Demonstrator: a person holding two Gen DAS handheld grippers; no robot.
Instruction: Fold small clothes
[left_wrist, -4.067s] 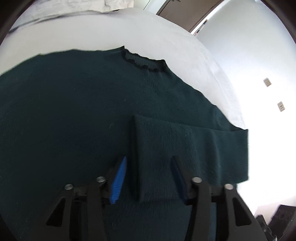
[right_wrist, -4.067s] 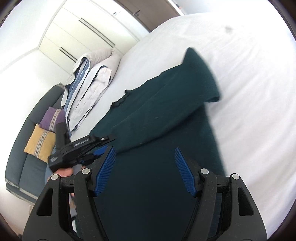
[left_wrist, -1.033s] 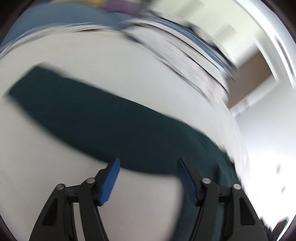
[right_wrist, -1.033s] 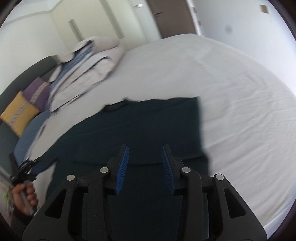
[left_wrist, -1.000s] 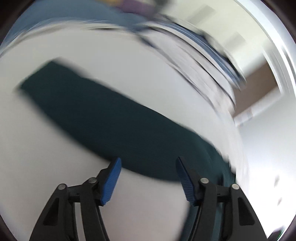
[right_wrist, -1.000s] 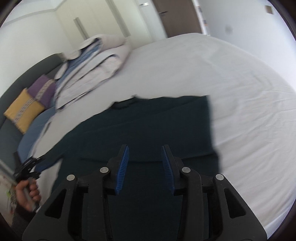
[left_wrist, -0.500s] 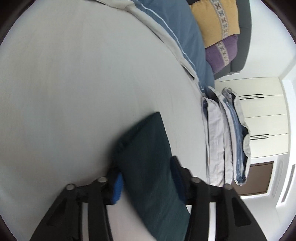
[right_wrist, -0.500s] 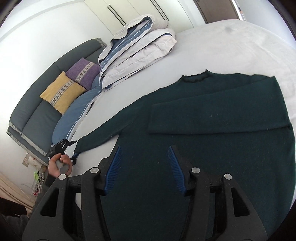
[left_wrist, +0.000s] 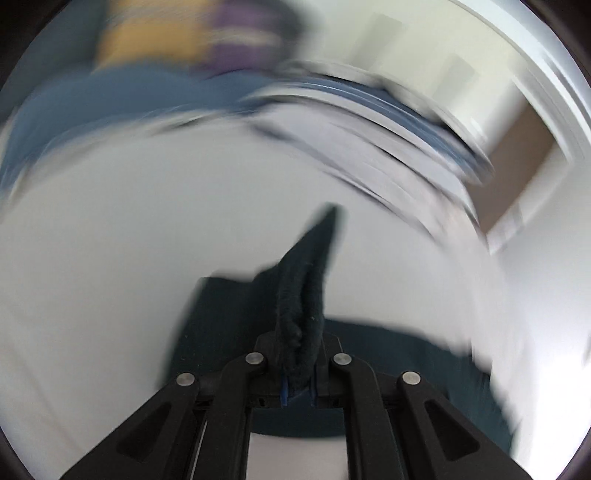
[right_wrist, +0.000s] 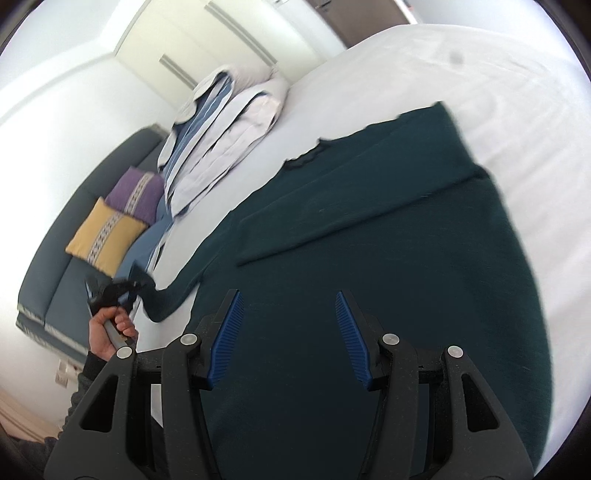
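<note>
A dark green sweater (right_wrist: 369, 266) lies flat on the white bed (right_wrist: 424, 66), its right sleeve folded across the chest. My left gripper (left_wrist: 298, 369) is shut on the cuff of the left sleeve (left_wrist: 306, 295) and holds it lifted off the bed; it also shows in the right wrist view (right_wrist: 122, 291), at the sweater's left end. My right gripper (right_wrist: 290, 339) is open and empty, hovering above the sweater's lower body.
Folded white and blue bedding (right_wrist: 221, 125) is stacked at the bed's far left. A dark sofa (right_wrist: 55, 266) with a yellow cushion (right_wrist: 105, 236) and a purple cushion (right_wrist: 138, 192) stands beyond it. The left wrist view is motion-blurred.
My left gripper has closed on the left sleeve cuff and lifted it. My right gripper has opened wider and shifted over the sweater body.
</note>
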